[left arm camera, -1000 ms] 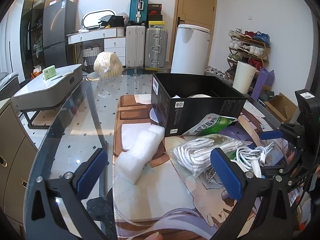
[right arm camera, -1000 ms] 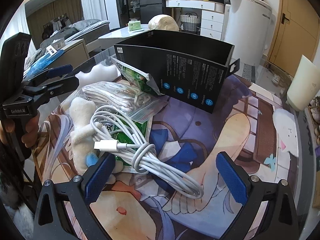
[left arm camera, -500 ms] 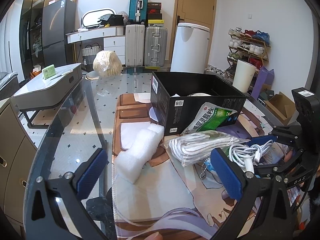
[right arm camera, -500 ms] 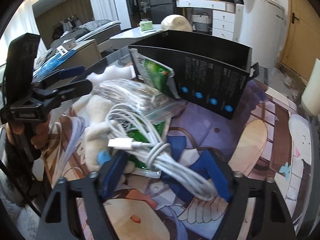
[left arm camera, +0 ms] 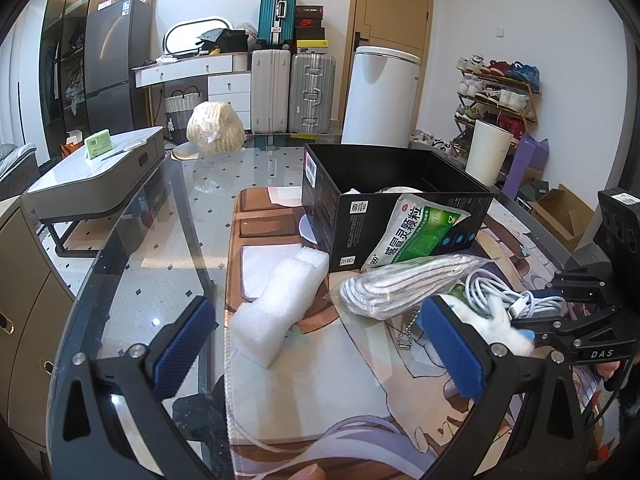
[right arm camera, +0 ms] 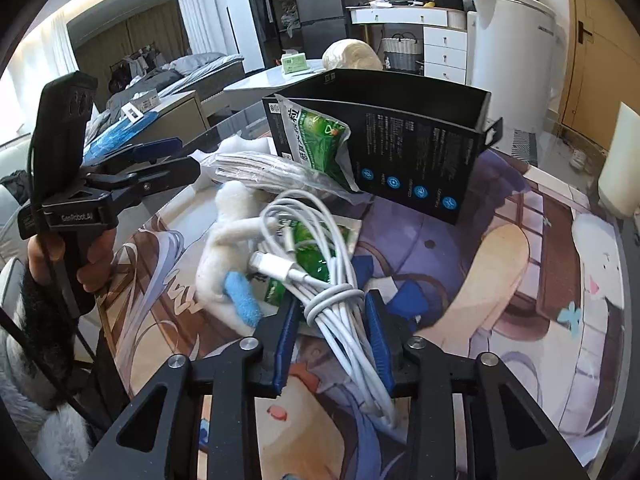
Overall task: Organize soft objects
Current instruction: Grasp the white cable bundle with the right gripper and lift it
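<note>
Both right gripper (right arm camera: 331, 334) pads closing on white cable bundle (right arm camera: 340, 312) — pinched between.

Left wrist view: looks forward and down between wide-set fingers across the printed mat (left arm camera: 340, 392) toward the black box (left arm camera: 384, 204). Right wrist view: steeper, closer, from the opposite side. Both share the box, the white cable (right arm camera: 340, 304) and the green sachet (left arm camera: 416, 236).

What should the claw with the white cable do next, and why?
Probably lift a little. The right claw is closing around the white cable, which lies on the plush toy and green packet; raising it should free it for the black box.
</note>
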### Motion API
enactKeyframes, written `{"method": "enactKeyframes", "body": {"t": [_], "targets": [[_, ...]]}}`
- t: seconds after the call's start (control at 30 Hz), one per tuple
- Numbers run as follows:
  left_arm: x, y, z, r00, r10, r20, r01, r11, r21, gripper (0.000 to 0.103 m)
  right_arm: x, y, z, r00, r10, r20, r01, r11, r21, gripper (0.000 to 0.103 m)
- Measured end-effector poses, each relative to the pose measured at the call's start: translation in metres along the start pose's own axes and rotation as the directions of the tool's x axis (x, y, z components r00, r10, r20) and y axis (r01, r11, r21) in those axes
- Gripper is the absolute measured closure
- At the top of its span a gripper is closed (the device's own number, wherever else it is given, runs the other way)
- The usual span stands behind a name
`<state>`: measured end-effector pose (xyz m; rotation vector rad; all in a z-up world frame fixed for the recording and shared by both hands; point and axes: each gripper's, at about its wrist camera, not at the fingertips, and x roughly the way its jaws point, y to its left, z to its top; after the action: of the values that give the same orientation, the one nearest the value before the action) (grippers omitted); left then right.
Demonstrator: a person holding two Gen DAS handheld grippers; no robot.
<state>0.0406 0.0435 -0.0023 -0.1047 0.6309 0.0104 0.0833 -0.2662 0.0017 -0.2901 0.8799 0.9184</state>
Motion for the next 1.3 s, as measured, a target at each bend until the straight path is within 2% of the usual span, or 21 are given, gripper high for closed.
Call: {"method": "enactKeyframes", "body": {"t": [0.67, 0.93, 1.3], "targets": [[0.002, 0.007, 0.000, 1.000, 0.002, -0.016, -0.002, 0.999, -0.039, 0.000, -0.039, -0.006, -0.024, 0.994, 0.015, 0.105, -0.025, 0.995, 0.100, 0.073], [0.001, 0.005, 0.000, 1.000, 0.008, -0.021, -0.009, 0.999, -0.032, 0.000, -0.054, -0.011, -0.027, 0.985, 0.040, 0.169, -0.061, 0.991, 0.121, 0.074], [0.001, 0.006, 0.001, 1.000, 0.000, -0.024, -0.001, 0.999, -0.042, 0.000, -0.068, -0.008, -0.021, 0.961, 0.055, 0.271, -0.090, 0.989, 0.116, 0.076]]}}
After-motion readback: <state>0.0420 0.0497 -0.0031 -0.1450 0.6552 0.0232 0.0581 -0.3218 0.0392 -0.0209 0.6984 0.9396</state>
